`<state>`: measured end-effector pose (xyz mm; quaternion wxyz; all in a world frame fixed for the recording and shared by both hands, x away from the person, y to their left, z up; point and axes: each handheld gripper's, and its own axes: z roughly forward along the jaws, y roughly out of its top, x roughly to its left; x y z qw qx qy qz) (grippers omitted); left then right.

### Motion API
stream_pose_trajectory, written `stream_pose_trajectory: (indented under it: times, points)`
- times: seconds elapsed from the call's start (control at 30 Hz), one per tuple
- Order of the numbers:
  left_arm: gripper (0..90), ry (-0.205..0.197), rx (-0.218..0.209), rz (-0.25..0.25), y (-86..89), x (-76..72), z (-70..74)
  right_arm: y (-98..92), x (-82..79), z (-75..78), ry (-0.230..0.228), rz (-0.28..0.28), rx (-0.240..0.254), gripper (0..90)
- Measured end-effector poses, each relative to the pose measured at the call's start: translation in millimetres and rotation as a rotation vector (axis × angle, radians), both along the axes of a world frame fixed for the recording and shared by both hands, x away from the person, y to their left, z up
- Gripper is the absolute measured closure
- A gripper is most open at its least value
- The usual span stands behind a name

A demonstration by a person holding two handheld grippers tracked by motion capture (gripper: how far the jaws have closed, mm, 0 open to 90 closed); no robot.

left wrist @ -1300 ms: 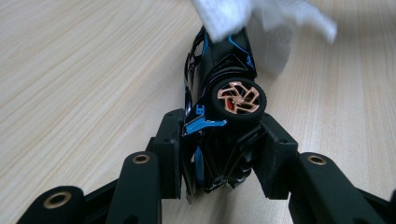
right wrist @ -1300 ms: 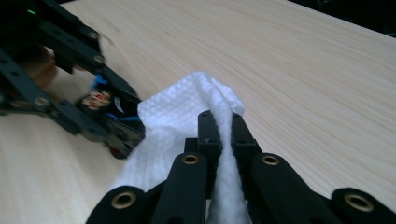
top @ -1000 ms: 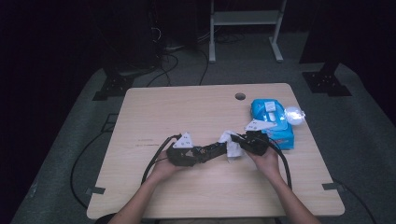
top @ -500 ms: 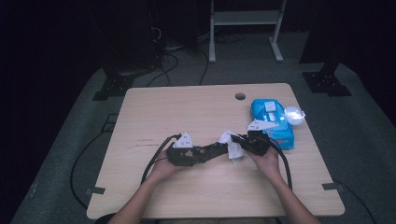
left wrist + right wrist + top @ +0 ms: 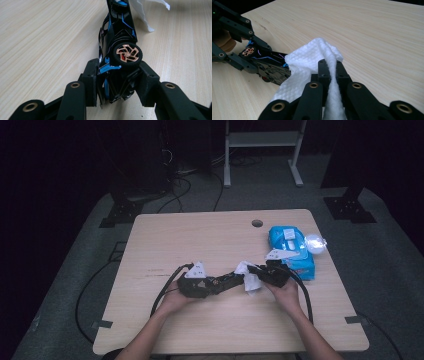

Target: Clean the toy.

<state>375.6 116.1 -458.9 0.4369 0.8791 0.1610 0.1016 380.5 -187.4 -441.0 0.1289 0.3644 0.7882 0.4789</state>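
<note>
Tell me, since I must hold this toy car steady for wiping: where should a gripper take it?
Probably the rear end, across its width, coming from behind. The toy car lies on its side; the left gripper clamps that end near the wheel, leaving the long body free for the wipe.

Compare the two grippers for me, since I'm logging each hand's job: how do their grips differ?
The left gripper clamps a black-and-blue toy car with jaws set apart at its width; the right gripper pinches a white wipe with jaws nearly together. The car is rigid and tipped on its side; the wipe is soft and crumpled. Both grippers meet low over the table, the wipe against the car.
</note>
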Motion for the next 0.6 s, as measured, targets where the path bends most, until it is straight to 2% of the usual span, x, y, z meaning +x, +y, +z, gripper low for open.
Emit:
stream_pose_trajectory:
  times: [0.07,0.17,0.27,0.3,0.37,0.4,0.47,0.5,0.6]
  points:
    - [49.9,-0.011,0.004,0.016,-2.0,0.5,2.7,-0.1,-0.1,0.1,0.004,0.003,0.008,85.9]
    - [46.8,-0.018,-0.01,0.022,-4.7,1.2,5.3,2.7,-1.8,1.6,-0.001,0.013,0.011,85.9]
    - [46.6,-0.011,0.004,0.025,-6.8,2.4,5.6,10.2,-6.0,6.1,-0.014,0.04,0.015,85.9]
    - [47.5,-0.008,0.006,0.019,-7.0,2.5,5.7,12.8,-7.0,7.2,-0.015,0.051,0.017,85.9]
    - [56.1,-0.007,0.008,0.0,-6.6,2.0,6.0,22.1,-10.0,8.4,-0.028,0.079,-0.003,85.9]
    - [56.8,-0.008,0.01,0.0,-6.6,1.6,6.0,25.5,-10.5,7.7,-0.035,0.085,-0.019,85.9]
    - [57.6,-0.009,0.017,-0.007,-6.2,1.1,7.1,26.6,-9.8,6.0,-0.038,0.085,-0.027,85.9]
    - [58.0,-0.003,0.021,-0.016,-5.6,1.2,7.7,24.6,-8.7,5.5,-0.032,0.081,-0.012,85.9]
    - [58.8,0.002,0.018,-0.02,-3.4,0.5,7.8,15.2,-6.1,6.8,-0.034,0.044,-0.007,85.9]
